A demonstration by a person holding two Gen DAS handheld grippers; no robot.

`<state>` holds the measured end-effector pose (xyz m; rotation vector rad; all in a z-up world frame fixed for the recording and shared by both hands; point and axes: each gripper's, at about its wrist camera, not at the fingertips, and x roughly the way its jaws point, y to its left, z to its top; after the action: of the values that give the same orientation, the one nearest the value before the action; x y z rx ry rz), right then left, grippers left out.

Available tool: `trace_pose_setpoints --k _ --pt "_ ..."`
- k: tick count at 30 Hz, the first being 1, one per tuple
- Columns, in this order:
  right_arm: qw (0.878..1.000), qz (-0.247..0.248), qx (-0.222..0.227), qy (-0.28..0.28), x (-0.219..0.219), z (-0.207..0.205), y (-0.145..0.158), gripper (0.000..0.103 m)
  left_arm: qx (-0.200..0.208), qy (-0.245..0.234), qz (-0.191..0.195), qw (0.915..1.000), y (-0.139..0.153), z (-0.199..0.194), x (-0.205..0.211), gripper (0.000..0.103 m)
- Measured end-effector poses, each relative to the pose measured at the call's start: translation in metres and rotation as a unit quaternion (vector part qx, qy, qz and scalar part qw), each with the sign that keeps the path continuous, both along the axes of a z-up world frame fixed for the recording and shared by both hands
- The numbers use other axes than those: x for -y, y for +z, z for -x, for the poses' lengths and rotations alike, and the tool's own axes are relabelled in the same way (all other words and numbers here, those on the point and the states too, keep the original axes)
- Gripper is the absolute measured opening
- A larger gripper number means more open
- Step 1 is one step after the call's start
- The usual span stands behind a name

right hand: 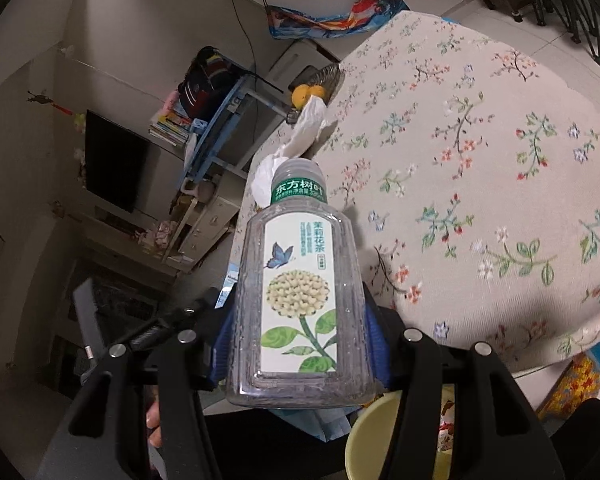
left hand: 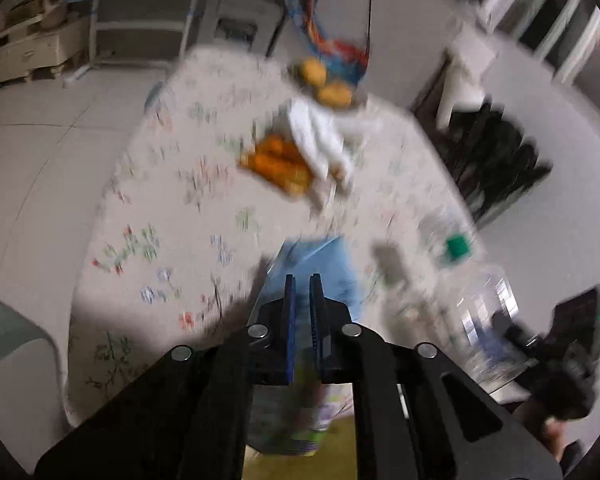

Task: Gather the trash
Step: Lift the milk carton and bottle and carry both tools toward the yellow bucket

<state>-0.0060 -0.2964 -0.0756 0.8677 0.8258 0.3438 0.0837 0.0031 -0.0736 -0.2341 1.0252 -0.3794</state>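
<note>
Firstly, clear plastic bottle [right hand: 300, 300], green neck band, jasmine-flower label with blue butterfly, apparently empty; clamped at its lower body between the blue pads [right hand: 374, 344] of the right gripper [right hand: 300, 344], neck pointing away from the camera, held above the near edge of the table [right hand: 480, 168]; yellow-green bin rim [right hand: 374, 436] directly below. Secondly, left gripper [left hand: 302, 308], fingers drawn nearly together on a thin blue-and-clear wrapper [left hand: 320, 268], edge-on between them; view heavily blurred, so wrapper type not determinable. Further out on the floral tablecloth: crumpled white tissue [left hand: 320, 140] lying across orange fruit peel [left hand: 276, 164]; two oranges [left hand: 324, 80] in a dish at the far edge; same tissue [right hand: 300, 136] in the right view, beyond the bottle's cap; multicoloured bag [right hand: 332, 16] hanging past the table's far end.
</note>
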Motion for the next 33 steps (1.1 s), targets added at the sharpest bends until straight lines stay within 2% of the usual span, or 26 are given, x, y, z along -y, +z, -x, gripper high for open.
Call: trace_pose_setpoints --k 2,3,5,7,9,10,11,12,13,17,20,21,22,25,27,33 --pt "1.000 0.002 -0.004 -0.001 0.000 0.002 -0.001 0.054 0.005 -0.007 -0.024 0.9997 -0.002 0.004 0.006 0.011" --pt "1.000 0.004 -0.004 -0.001 0.000 0.003 -0.001 0.054 0.012 -0.011 -0.042 0.9990 -0.001 0.006 0.009 0.017" --pt "1.000 0.009 -0.004 -0.002 0.000 0.003 0.000 0.054 0.014 -0.009 -0.049 0.9987 -0.001 0.007 0.010 0.029" --pt "1.000 0.008 -0.006 -0.002 0.000 0.003 -0.001 0.054 0.006 -0.003 -0.043 0.9991 -0.002 0.006 0.006 0.044" --pt "1.000 0.008 -0.007 -0.003 0.001 0.003 -0.002 0.054 -0.011 -0.005 -0.020 0.9997 -0.001 0.006 0.001 0.050" --pt "1.000 0.007 -0.007 -0.004 0.001 0.004 -0.002 0.054 -0.014 -0.011 -0.011 0.9998 -0.001 0.007 0.001 0.056" --pt "1.000 0.006 -0.006 -0.004 0.002 0.004 -0.002 0.054 -0.013 -0.017 -0.009 0.9997 0.000 0.010 0.003 0.060" --pt "1.000 0.006 -0.006 -0.004 0.002 0.004 -0.002 0.054 -0.009 -0.023 -0.014 0.9996 0.001 0.012 0.006 0.070" --pt "1.000 0.004 -0.007 -0.005 0.003 0.003 -0.002 0.054 -0.007 -0.038 -0.021 0.9990 0.001 0.016 0.012 0.073" --pt "1.000 0.001 -0.011 -0.006 0.003 0.004 -0.005 0.054 -0.018 -0.099 -0.073 0.9923 -0.012 0.025 0.043 0.073" --pt "1.000 -0.001 -0.010 -0.007 0.004 0.005 -0.005 0.054 -0.008 -0.101 -0.101 0.9897 -0.019 0.029 0.055 0.072" --pt "1.000 -0.001 -0.009 -0.007 0.005 0.006 -0.004 0.054 -0.003 -0.104 -0.099 0.9897 -0.018 0.031 0.056 0.058" --pt "1.000 -0.002 -0.009 -0.008 0.005 0.007 -0.004 0.054 -0.004 -0.105 -0.093 0.9901 -0.018 0.031 0.056 0.056" --pt "1.000 -0.003 -0.009 -0.007 0.005 0.007 -0.004 0.054 -0.002 -0.093 -0.071 0.9931 -0.016 0.032 0.050 0.055" --pt "1.000 -0.003 -0.007 -0.006 0.005 0.007 -0.003 0.054 0.009 -0.087 -0.070 0.9937 -0.012 0.035 0.048 0.055" --pt "1.000 -0.006 0.005 -0.001 0.003 0.012 0.002 0.054 0.054 -0.047 -0.024 0.9972 0.013 0.041 0.026 0.055"
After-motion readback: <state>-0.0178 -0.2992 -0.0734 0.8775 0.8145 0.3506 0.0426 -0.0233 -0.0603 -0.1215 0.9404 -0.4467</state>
